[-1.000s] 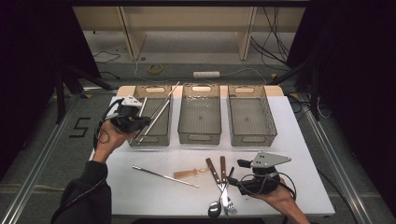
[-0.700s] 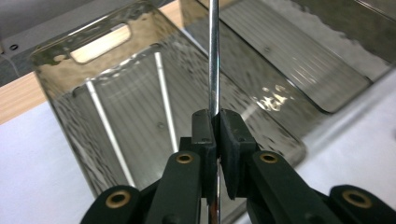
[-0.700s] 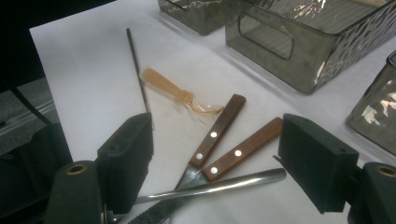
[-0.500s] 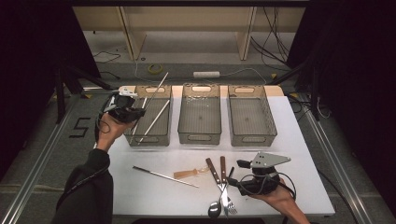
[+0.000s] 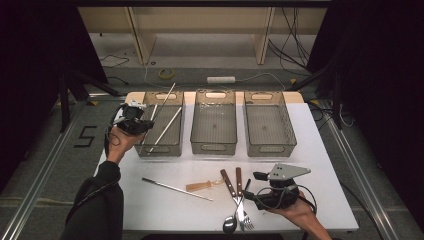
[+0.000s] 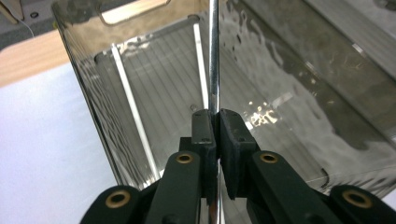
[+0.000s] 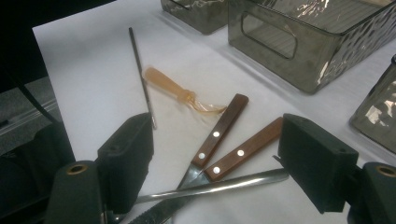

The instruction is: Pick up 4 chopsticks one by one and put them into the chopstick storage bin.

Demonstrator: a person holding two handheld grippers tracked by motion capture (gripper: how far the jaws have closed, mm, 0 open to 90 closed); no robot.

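My left gripper (image 5: 145,125) is at the left edge of the left bin (image 5: 161,148), shut on a thin metal rod (image 5: 163,99). The rod slants up and away, past the bin's back rim. In the left gripper view the pads pinch this rod (image 6: 214,65) above the bin's ribbed floor. A second rod (image 5: 167,127) lies slanted inside that bin. My right gripper (image 5: 252,189) hovers open near the table's front right. Between its wide-apart jaws (image 7: 215,158) lie two wooden-handled utensils (image 7: 219,133) and a spoon's metal handle (image 7: 224,184).
A middle bin (image 5: 214,146) and a right bin (image 5: 270,148) stand in a row at the back of the white table (image 5: 320,165). A loose metal rod (image 5: 175,188) and an amber plastic utensil (image 5: 204,185) lie at the front centre, beside a spoon (image 5: 229,223) and fork (image 5: 246,221).
The rod in my left gripper has moved off the rod lying in the bin, and its far end now pokes past the back rim. The right gripper has kept still.
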